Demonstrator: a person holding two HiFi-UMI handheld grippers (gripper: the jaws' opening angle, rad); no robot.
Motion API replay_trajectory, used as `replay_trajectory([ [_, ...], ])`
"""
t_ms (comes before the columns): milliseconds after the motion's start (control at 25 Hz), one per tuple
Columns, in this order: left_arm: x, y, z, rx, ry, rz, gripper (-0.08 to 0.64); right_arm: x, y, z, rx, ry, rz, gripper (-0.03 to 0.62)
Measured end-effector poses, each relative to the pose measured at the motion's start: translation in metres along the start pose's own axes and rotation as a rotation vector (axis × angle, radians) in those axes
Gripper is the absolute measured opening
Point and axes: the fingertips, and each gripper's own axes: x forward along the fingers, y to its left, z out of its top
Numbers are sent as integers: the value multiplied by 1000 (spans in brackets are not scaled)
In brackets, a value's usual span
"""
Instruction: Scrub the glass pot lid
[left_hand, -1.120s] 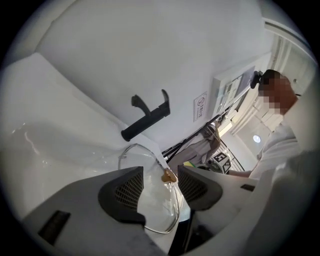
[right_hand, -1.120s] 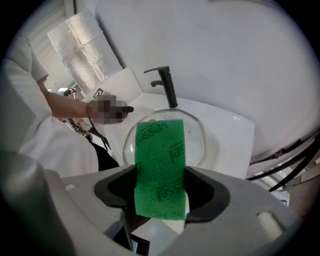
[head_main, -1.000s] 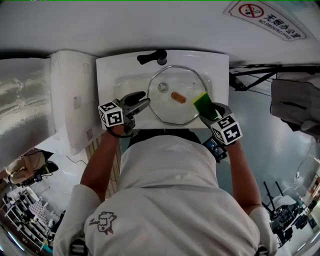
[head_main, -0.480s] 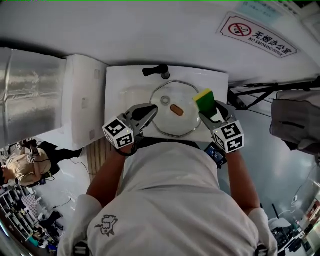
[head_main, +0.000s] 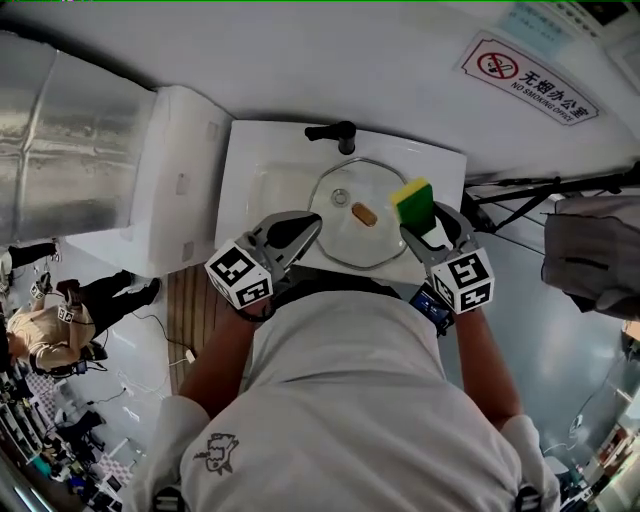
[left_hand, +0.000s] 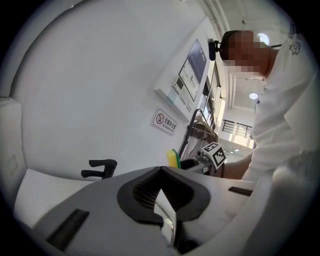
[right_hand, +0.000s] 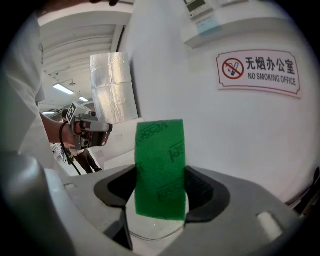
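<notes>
Glass lid (head_main: 348, 236) over sink (head_main: 262, 186) (sponge (head_main: 413, 204) alongside)

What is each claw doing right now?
Left claw: has just closed, nothing gripped.
Right claw: closed on the green-and-yellow rectangular sponge.

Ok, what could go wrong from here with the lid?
1. The left gripper has just closed on only the thin rim of the glass pot lid; smooth glass could slip or swing against the sink.
2. The right gripper pinches the sponge near its lower end; scrubbing pressure may fold it or pull it out.
</notes>
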Motion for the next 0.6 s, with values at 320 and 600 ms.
replay_trajectory([
  [320, -67, -38, 9, 43, -45, -11, -2, -18, 73, 27, -51, -56, -20, 296],
  [600, -117, -86, -20, 80, -74, -30, -2, -43, 148, 11, -103, -84, -21, 296],
])
